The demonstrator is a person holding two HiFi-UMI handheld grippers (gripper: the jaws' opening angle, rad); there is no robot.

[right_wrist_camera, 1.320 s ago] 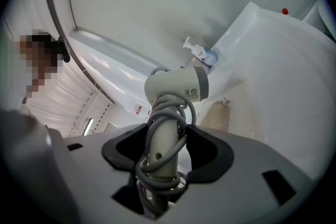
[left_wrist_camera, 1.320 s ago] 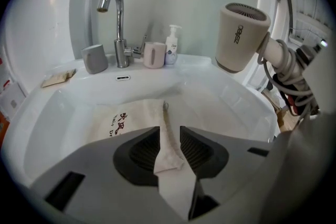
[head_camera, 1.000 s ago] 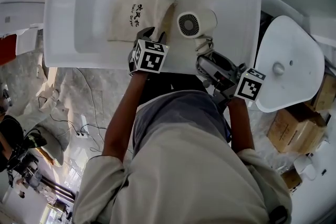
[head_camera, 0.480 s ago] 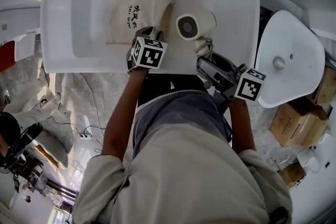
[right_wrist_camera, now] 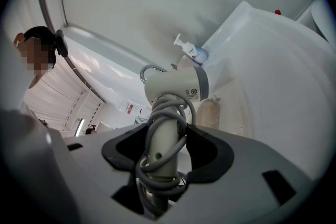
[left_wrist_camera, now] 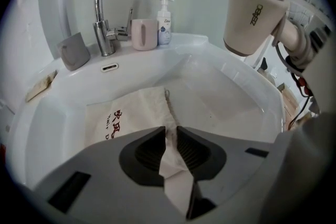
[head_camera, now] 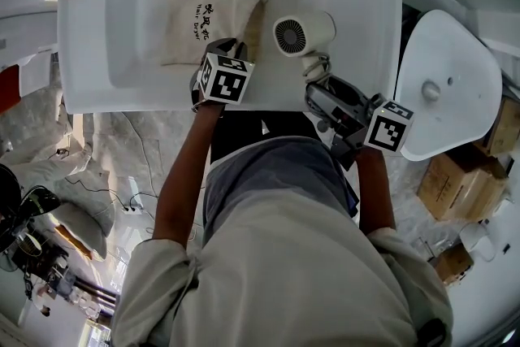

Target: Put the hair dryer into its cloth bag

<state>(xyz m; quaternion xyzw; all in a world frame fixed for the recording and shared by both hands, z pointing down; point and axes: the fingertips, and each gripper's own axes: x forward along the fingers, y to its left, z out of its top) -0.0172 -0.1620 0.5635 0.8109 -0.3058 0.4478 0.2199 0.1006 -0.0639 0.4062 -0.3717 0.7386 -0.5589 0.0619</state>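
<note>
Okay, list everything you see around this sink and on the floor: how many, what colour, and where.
cloth bag: one, cream with dark print, lying in the sink basin
hair dryer: one, cream, held over the sink's right side
sink: one, white, in front of the person
tap: one, chrome, at the back rim
cup: one, pink, beside the tap
soap bottle: one, white and blue, beside the cup
cardboard boxes: at least two, brown, floor at right
left gripper: grey, jaws have just been closing, pinching the cloth bag's edge
right gripper: grey, shut on the hair dryer's handle
</note>
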